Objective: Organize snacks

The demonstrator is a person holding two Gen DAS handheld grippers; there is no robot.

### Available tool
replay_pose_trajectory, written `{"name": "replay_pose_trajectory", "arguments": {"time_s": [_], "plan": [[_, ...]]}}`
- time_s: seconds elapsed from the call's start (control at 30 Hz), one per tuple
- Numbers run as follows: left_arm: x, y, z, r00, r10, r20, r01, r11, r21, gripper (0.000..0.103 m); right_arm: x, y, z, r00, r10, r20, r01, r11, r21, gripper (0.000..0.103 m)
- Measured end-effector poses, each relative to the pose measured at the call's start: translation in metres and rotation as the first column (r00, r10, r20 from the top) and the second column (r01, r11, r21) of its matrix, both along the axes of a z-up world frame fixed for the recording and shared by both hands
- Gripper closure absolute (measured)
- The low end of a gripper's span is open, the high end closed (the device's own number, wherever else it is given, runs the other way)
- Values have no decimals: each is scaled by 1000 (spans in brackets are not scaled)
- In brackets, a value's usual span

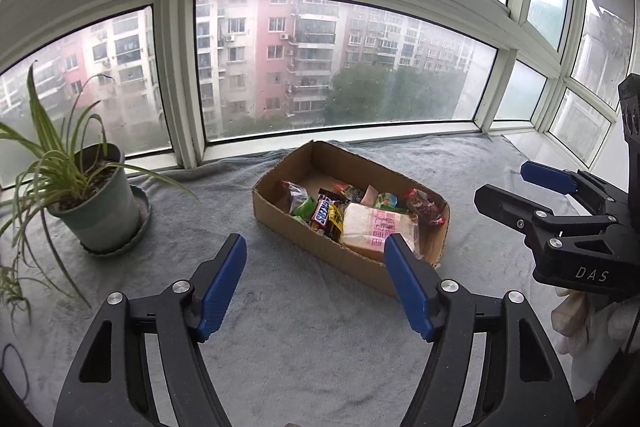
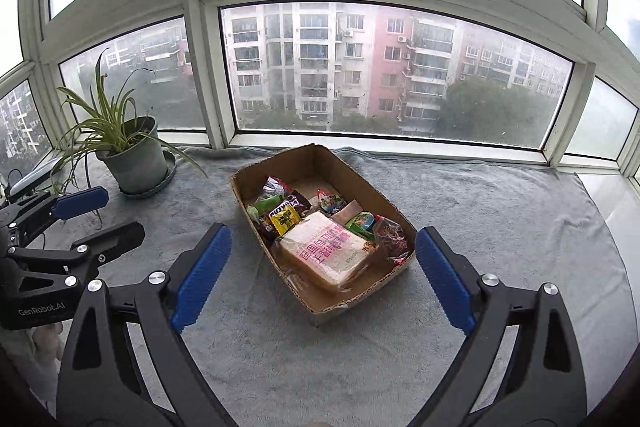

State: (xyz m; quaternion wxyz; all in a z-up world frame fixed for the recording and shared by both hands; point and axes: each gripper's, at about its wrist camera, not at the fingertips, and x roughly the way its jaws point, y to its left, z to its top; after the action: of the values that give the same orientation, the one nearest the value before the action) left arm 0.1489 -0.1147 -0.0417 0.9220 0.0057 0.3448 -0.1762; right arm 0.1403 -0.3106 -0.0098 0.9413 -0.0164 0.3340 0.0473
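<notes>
An open cardboard box [image 1: 280, 223] [image 2: 394, 211] sits on a grey cloth and holds several wrapped snacks. A large clear-wrapped bread pack with pink print [image 1: 376, 231] [image 2: 328, 253] lies at its near end. A Snickers bar [image 1: 322, 213], a yellow packet [image 2: 285, 219], green packets [image 1: 303, 207] [image 2: 362, 223] and a red packet [image 1: 424, 207] [image 2: 394, 237] lie beside it. My left gripper [image 1: 316, 247] is open and empty, just short of the box. My right gripper [image 2: 322, 243] is open and empty, above the box's near end.
A potted spider plant [image 1: 100, 203] [image 2: 134, 151] on a saucer stands at the left by the window. The grey cloth [image 1: 280, 327] [image 2: 500, 211] covers the sill. Window frames run along the back. A black cable [image 1: 16, 367] lies at the far left.
</notes>
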Motion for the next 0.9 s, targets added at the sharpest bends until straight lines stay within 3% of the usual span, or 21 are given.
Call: {"name": "replay_pose_trajectory", "arguments": {"time_s": [0.03,0.4,0.5,0.9], "plan": [[-5,2,2,1000,7,7,-7,1000,5,30,-5,2,1,1000,-4,7,4,1000,-2,1],[-50,32,15,996,82,37,-82,997,1,29,-38,9,4,1000,-27,16,26,1000,15,1],[-58,37,17,995,93,43,-93,996,-6,23,-43,8,7,999,-35,24,34,999,16,1],[-74,46,19,992,117,45,-117,993,-17,23,-55,9,11,999,-35,34,35,999,8,1]]}}
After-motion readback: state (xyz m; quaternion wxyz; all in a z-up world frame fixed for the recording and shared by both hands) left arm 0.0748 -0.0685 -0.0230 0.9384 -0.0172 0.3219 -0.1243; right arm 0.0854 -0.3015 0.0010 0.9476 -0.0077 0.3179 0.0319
